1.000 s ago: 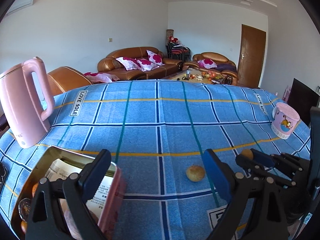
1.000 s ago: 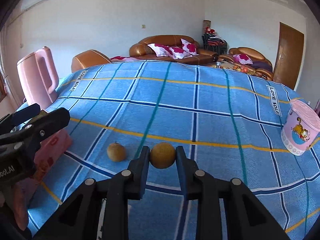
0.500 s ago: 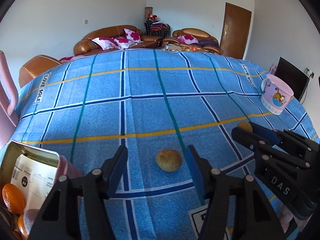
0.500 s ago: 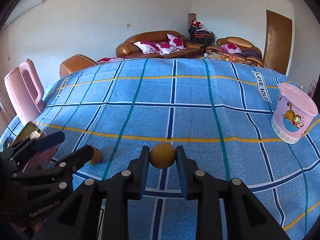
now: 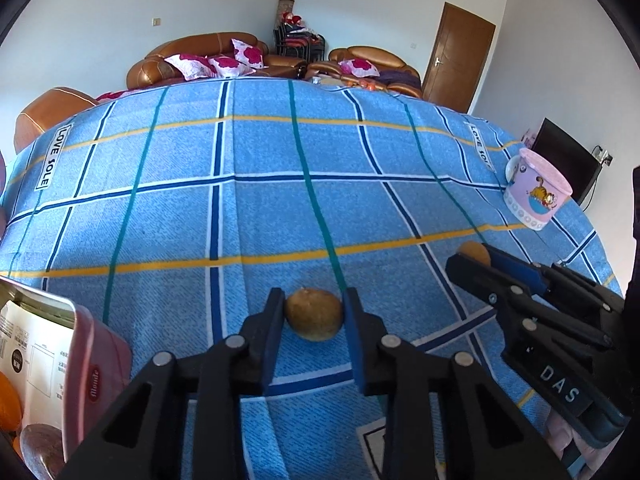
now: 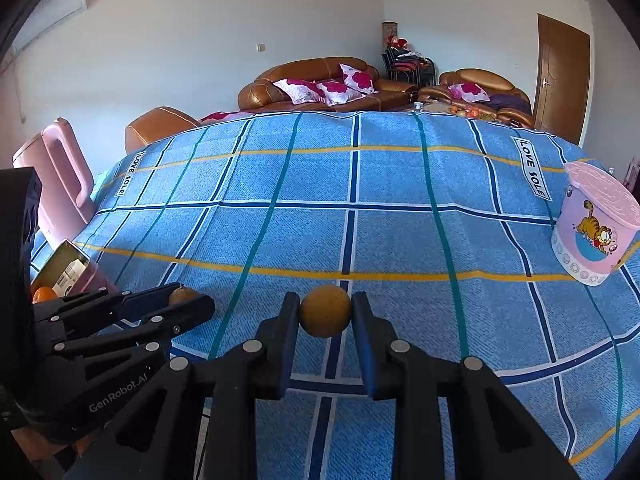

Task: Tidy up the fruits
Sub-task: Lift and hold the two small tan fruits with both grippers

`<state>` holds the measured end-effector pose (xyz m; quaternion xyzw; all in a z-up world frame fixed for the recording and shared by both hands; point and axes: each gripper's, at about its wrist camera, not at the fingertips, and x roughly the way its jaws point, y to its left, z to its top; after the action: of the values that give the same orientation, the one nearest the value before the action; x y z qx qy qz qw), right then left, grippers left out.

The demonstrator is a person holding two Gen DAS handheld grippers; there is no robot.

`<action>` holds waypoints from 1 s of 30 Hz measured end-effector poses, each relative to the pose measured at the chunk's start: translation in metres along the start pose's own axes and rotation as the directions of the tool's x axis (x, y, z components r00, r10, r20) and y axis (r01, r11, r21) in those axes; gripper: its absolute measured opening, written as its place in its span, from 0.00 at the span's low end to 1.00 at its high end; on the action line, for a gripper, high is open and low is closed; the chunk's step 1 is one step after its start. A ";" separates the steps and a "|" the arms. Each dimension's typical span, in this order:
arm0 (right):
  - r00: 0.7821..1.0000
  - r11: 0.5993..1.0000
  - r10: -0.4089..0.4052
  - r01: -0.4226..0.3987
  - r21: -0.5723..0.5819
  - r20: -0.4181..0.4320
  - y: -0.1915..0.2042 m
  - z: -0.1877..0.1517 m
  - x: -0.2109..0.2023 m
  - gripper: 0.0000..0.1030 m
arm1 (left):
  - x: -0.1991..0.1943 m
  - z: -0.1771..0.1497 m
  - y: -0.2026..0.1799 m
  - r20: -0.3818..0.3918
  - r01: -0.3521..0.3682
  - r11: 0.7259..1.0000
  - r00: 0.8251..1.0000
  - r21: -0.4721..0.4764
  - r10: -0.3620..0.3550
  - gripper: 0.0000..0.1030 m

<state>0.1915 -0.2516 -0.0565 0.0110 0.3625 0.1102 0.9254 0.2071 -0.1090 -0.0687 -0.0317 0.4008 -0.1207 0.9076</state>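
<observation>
Jaws of each gripper pinch a round fruit (image 5: 314, 314) (image 6: 325, 311); a glancing squeeze could roll either across the tabletop (image 5: 260, 208).

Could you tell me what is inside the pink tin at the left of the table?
The pink tin shows an orange fruit, a brownish round fruit and a printed paper insert; anything beneath these is hidden.

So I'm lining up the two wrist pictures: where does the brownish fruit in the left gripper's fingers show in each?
Left wrist view: brownish fruit, low centre, between the left gripper fingers.
Right wrist view: brownish fruit, low left, mostly hidden by those fingers.
Shared landmark: pink cartoon cup, at the right edge.
</observation>
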 end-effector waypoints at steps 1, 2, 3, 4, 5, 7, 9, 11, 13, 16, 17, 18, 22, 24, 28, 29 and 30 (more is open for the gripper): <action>1.000 1.000 0.004 -0.004 0.002 0.005 0.000 0.000 -0.001 0.28 | -0.001 0.001 0.000 0.007 -0.003 1.000 1.000 0.003 0.003 0.30; 1.000 1.000 0.011 -0.011 0.003 0.011 -0.001 0.000 -0.002 0.28 | -0.003 0.001 0.000 0.013 -0.005 1.000 1.000 0.005 0.005 0.30; 1.000 1.000 0.020 -0.020 0.003 0.017 -0.001 -0.001 -0.004 0.28 | -0.004 0.000 0.000 0.018 -0.008 1.000 1.000 0.006 0.008 0.30; 0.999 1.000 0.026 -0.026 0.002 0.024 0.000 -0.001 -0.005 0.28 | -0.005 0.000 0.000 0.022 -0.010 1.000 1.000 0.006 0.010 0.30; 0.999 1.000 0.028 -0.028 0.003 0.029 0.000 -0.001 -0.006 0.28 | -0.005 0.000 0.000 0.025 -0.010 1.000 1.000 0.006 0.010 0.30; 0.999 0.999 0.032 -0.032 0.001 0.033 0.000 -0.001 -0.007 0.28 | -0.007 0.000 0.001 0.032 -0.012 1.000 0.999 0.001 0.012 0.30; 0.999 0.999 0.035 -0.034 -0.005 0.039 0.001 -0.001 -0.008 0.28 | -0.008 0.000 0.002 0.041 -0.012 1.000 0.999 -0.004 0.012 0.30; 0.998 0.999 0.036 -0.035 -0.014 0.048 0.003 -0.001 -0.010 0.28 | -0.011 0.000 0.003 0.052 -0.018 1.000 0.998 -0.008 0.019 0.30; 0.998 0.999 0.034 -0.033 -0.022 0.060 0.005 -0.001 -0.012 0.28 | -0.013 0.000 0.004 0.065 -0.023 1.000 0.998 -0.009 0.023 0.30; 0.996 0.999 0.035 -0.033 -0.030 0.080 0.006 -0.002 -0.016 0.28 | -0.017 -0.001 0.003 0.086 -0.035 0.999 0.996 -0.009 0.036 0.30; 0.996 0.999 0.034 -0.032 -0.030 0.087 0.007 -0.002 -0.018 0.28 | -0.019 -0.001 0.003 0.094 -0.038 0.999 0.995 -0.009 0.039 0.30; 0.995 0.999 0.034 -0.032 -0.030 0.094 0.007 -0.002 -0.019 0.28 | -0.020 -0.001 0.003 0.101 -0.041 0.999 0.994 -0.007 0.042 0.30; 0.993 0.999 0.034 -0.031 -0.033 0.114 0.007 -0.002 -0.024 0.28 | -0.025 -0.002 0.004 0.124 -0.053 0.999 0.991 -0.011 0.054 0.30; 0.992 0.999 0.035 -0.031 -0.034 0.125 0.006 -0.002 -0.026 0.28 | -0.026 -0.002 0.005 0.133 -0.055 0.998 0.989 -0.018 0.057 0.30; 0.989 0.999 0.037 -0.032 -0.035 0.146 0.006 -0.003 -0.030 0.28 | -0.030 -0.002 0.006 0.152 -0.059 0.998 0.986 -0.023 0.062 0.30; 0.988 0.999 0.038 -0.032 -0.037 0.152 0.006 -0.003 -0.031 0.28 | -0.031 -0.003 0.006 0.157 -0.062 0.998 0.985 -0.023 0.065 0.30; 0.986 0.999 0.038 -0.032 -0.039 0.159 0.006 -0.003 -0.032 0.28 | -0.032 -0.003 0.005 0.162 -0.065 0.998 0.984 -0.022 0.067 0.30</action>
<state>0.1651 -0.2525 -0.0369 0.0093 0.2847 0.1320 0.9494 0.1853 -0.0958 -0.0486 -0.0357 0.3270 -0.0843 0.9406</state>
